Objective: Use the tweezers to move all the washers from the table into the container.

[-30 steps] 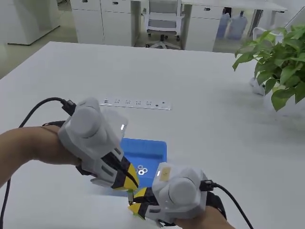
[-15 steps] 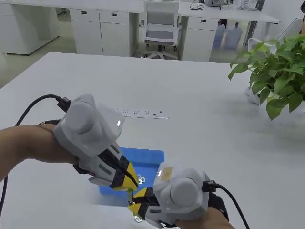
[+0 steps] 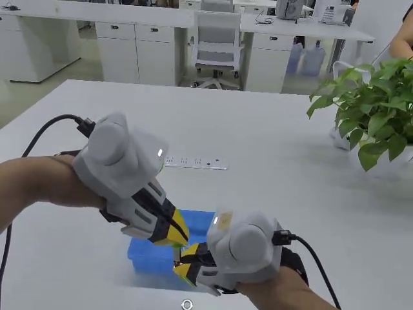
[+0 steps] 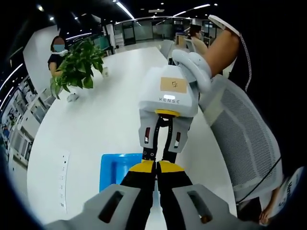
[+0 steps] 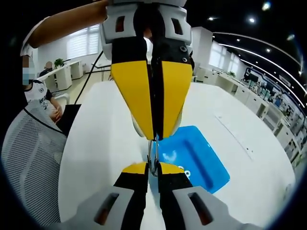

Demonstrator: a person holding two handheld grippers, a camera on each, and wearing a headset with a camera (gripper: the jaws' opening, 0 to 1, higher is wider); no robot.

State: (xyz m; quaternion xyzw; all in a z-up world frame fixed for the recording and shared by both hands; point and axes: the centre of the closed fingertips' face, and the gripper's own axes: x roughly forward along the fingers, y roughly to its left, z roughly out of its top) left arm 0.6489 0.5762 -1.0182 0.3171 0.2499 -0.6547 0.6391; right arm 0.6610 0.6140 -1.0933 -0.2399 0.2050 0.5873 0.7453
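Observation:
In the right gripper view thin metal tweezers [image 5: 152,154] stand between my right gripper [image 5: 148,168], which is shut on their lower end. The left gripper [image 5: 153,103] comes down from the top, its yellow jaws closed on the upper end. The head view has the left gripper [image 3: 173,231] tip to tip with the right gripper [image 3: 186,266] above the near edge of the blue container [image 3: 150,257]. Two or three washers [image 5: 185,173] lie in the container [image 5: 196,158]. One washer [image 3: 187,305] lies on the table in front of it. The left gripper view faces the right gripper [image 4: 159,154].
A white power strip [image 3: 195,163] lies beyond the container. A potted plant [image 3: 368,116] stands at the right edge of the white table [image 3: 271,148]. Cables trail from both grippers. Office chairs and cabinets stand behind the table.
The head camera has tilted, so the scene sits lower. The two grippers have closed the gap between their tips and now meet over the container's near edge.

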